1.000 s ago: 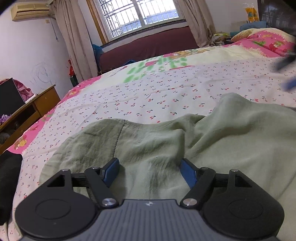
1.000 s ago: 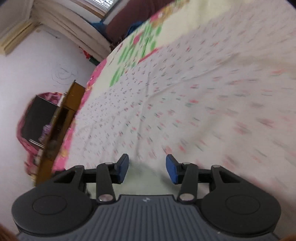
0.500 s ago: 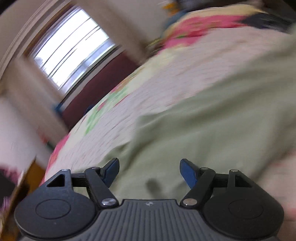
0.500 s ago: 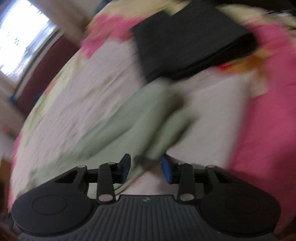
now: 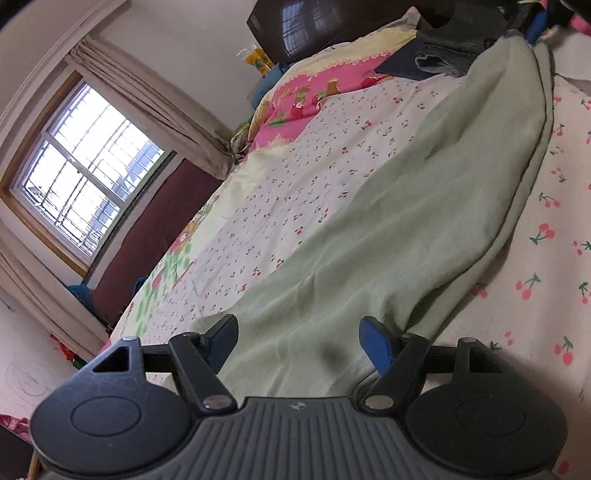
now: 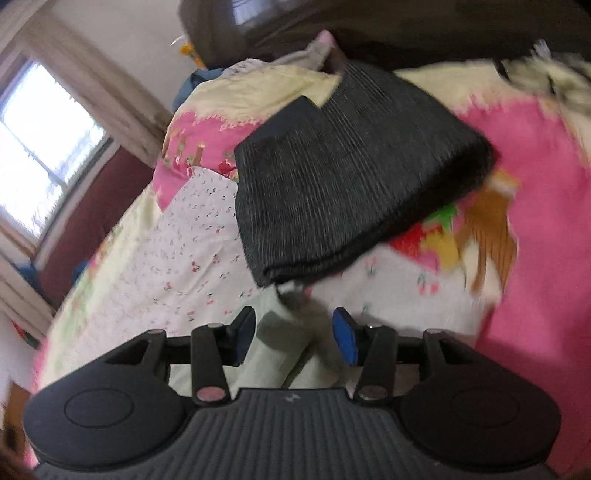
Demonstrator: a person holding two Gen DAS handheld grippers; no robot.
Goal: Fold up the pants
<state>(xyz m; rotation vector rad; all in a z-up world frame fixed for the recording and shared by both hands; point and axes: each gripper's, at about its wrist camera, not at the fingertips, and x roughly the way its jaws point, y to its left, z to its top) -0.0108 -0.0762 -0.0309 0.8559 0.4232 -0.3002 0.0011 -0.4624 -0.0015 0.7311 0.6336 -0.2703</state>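
Observation:
The pale green pants (image 5: 388,229) lie stretched along the cherry-print bed sheet (image 5: 295,184), running from my left gripper toward the pillows. My left gripper (image 5: 299,338) is open, its blue pads on either side of the near end of the pants, just above the cloth. In the right wrist view my right gripper (image 6: 293,338) is open over the other end of the green pants (image 6: 284,343), with the cloth bunched between its pads.
A folded dark grey garment (image 6: 343,184) lies on the pink pillow area (image 6: 535,184) just beyond the right gripper; it also shows in the left wrist view (image 5: 443,55). A window (image 5: 81,177) with curtains and a dark headboard (image 5: 314,22) are beyond the bed.
Both grippers swung around and tilted. The left now looks along the length of the pants. The right moved from bare sheet to the far end of the pants near the dark garment.

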